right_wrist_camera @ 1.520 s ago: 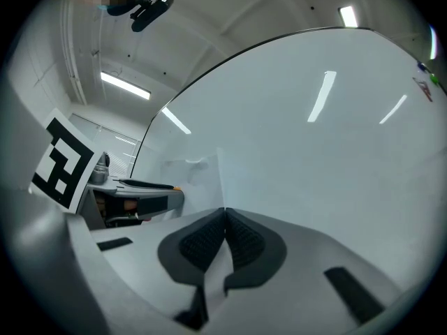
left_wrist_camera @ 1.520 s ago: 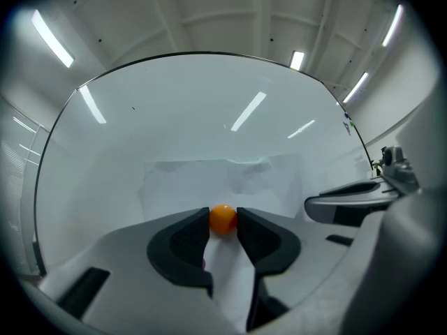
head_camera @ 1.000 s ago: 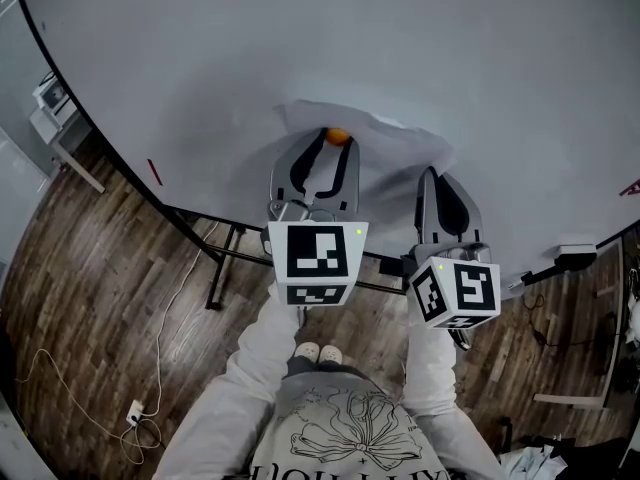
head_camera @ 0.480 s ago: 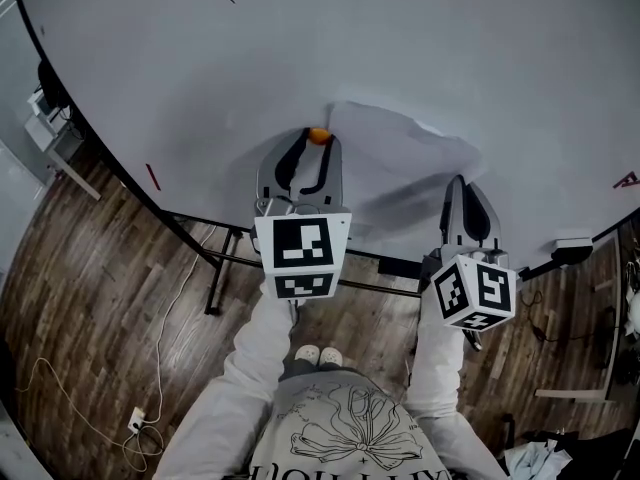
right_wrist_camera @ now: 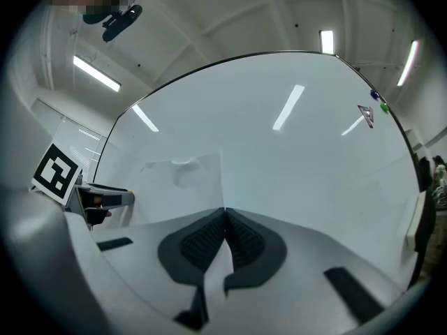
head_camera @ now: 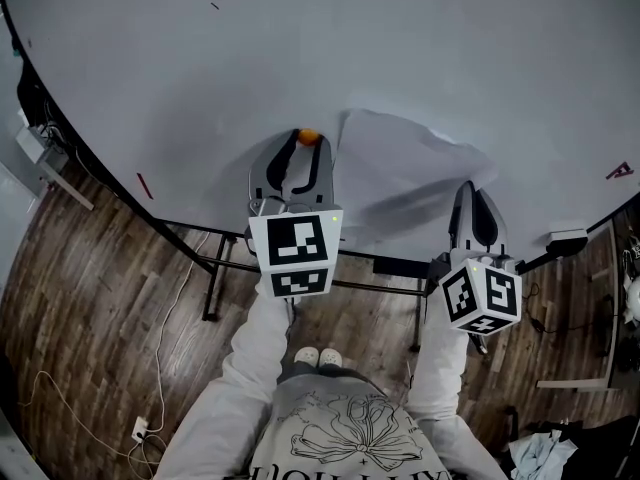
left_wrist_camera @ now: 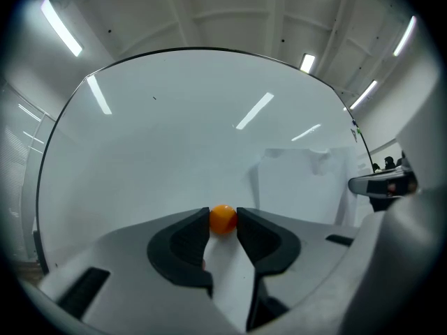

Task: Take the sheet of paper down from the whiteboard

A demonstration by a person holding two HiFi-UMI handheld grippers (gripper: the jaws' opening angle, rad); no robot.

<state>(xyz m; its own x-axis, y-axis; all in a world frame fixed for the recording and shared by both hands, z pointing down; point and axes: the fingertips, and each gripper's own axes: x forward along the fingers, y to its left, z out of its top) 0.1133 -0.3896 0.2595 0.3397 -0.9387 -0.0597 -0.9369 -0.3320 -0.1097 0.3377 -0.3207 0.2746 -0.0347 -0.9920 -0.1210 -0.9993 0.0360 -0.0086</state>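
A white sheet of paper [head_camera: 410, 168] hangs loose in front of the whiteboard [head_camera: 200, 68], creased along its top. My right gripper [head_camera: 471, 188] is shut on the sheet's lower right edge; in the right gripper view the paper [right_wrist_camera: 183, 187] runs into the closed jaws [right_wrist_camera: 224, 212]. My left gripper [head_camera: 307, 142] stands to the left of the sheet, shut on a small orange ball magnet [head_camera: 308, 136] close to the board. In the left gripper view the magnet [left_wrist_camera: 223, 218] sits pinched between the two fingertips, with the sheet [left_wrist_camera: 300, 183] off to the right.
The whiteboard stands on a black frame [head_camera: 215, 268] over a wooden floor [head_camera: 90, 298] with a white cable [head_camera: 150, 388]. A red mark [head_camera: 146, 185] is at the board's lower left, another [head_camera: 619, 171] at its right. An eraser holder [head_camera: 566, 238] juts out at the lower right.
My right gripper has drawn the sheet to the right, out from behind the orange magnet. The left gripper has kept the magnet pinched and barely moved.
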